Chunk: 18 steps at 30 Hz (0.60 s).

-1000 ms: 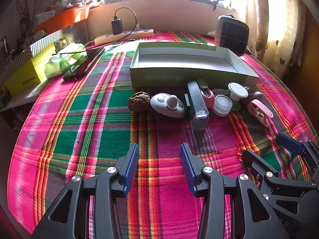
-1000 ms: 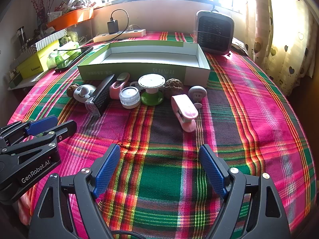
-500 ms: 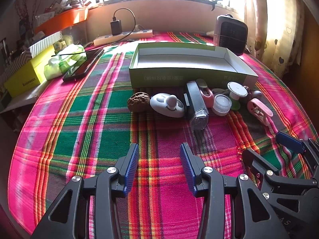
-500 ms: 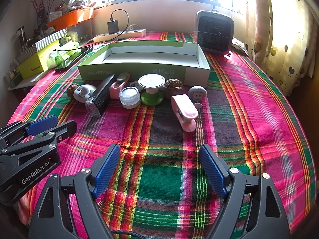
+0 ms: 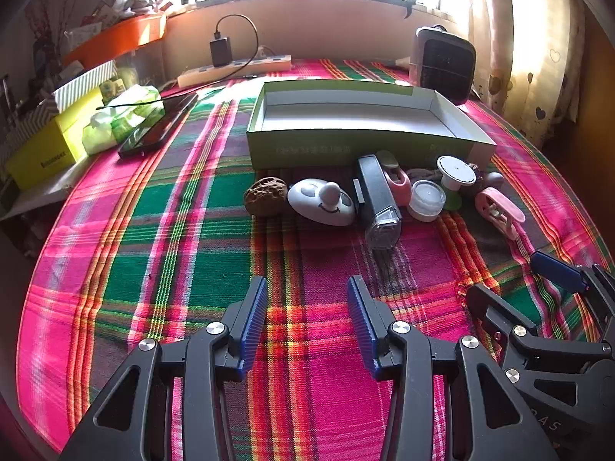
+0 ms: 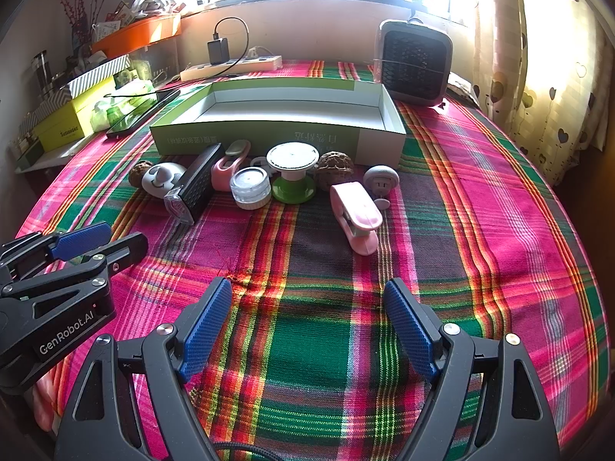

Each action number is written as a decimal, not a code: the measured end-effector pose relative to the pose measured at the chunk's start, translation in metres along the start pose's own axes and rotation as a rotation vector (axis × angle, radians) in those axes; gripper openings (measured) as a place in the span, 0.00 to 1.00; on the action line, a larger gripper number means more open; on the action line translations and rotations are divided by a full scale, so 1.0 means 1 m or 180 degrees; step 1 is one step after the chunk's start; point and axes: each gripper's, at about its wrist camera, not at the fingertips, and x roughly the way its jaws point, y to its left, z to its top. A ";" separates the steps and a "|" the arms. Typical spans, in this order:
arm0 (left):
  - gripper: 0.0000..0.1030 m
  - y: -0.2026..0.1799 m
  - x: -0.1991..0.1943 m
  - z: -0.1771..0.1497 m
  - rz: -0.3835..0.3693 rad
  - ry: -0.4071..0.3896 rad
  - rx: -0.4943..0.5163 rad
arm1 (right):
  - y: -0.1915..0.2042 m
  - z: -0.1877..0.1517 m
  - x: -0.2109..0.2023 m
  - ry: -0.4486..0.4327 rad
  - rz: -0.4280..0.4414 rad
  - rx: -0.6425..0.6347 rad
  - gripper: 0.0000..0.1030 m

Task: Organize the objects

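An empty green box [image 5: 361, 142] [image 6: 269, 136] lies on the plaid cloth. In front of it is a row of small items: a brown walnut [image 5: 266, 196], a white smiley holder [image 5: 321, 201], a black light [image 5: 376, 199] [image 6: 196, 184], a pink clip [image 6: 357, 217] [image 5: 499, 211], a clear jar [image 6: 250, 186], a green-and-white spool [image 6: 293, 171], a second walnut [image 6: 334, 165] and a mushroom figure [image 6: 380, 180]. My left gripper [image 5: 307, 319] is open, well short of the holder. My right gripper [image 6: 309, 322] is open wider, short of the pink clip. Neither holds anything.
A small heater [image 6: 415, 61] stands at the back right. A power strip with a charger [image 5: 234, 67] lies along the back wall. At the left are a phone [image 5: 157, 126], a green packet [image 5: 123, 117] and yellow boxes [image 5: 46, 150]. A curtain [image 6: 538, 57] hangs at the right.
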 end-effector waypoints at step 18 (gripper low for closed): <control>0.40 0.014 0.000 -0.001 -0.0296 0.0011 0.0066 | -0.022 -0.001 -0.003 0.0020 0.0123 -0.0027 0.79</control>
